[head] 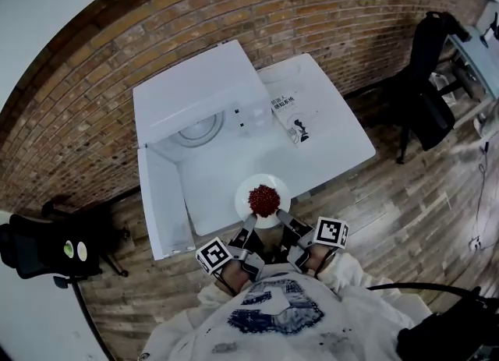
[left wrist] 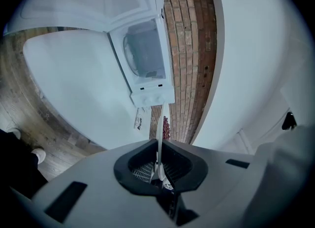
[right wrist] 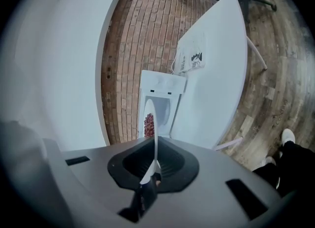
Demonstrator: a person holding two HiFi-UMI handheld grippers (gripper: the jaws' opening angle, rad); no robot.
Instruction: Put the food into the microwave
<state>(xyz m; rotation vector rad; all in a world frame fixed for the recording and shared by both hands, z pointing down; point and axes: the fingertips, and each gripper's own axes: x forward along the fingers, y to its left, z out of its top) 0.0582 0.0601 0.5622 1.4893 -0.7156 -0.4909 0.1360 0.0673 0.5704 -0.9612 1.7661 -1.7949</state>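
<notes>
A round white plate (head: 243, 193) of red food (head: 264, 199) is clamped at its near rim by the left tool (head: 249, 225) and the right tool (head: 283, 219), at the white surface's (head: 335, 137) front edge, before the open white microwave (head: 191, 90).

Head view: my left gripper (head: 249, 223) and right gripper (head: 281, 217) cover the near rim of the plate (head: 243, 196), so I cannot see the pads' contact there. The top of the microwave (head: 195, 86) hides part of its cavity. The print on the paper (head: 295, 118) is too small to read. The picture's left edge cuts off the chair (head: 39, 246). Both gripper views show the plate edge-on. The food (left wrist: 166, 127) appears only as a red sliver, its pieces indistinguishable.
</notes>
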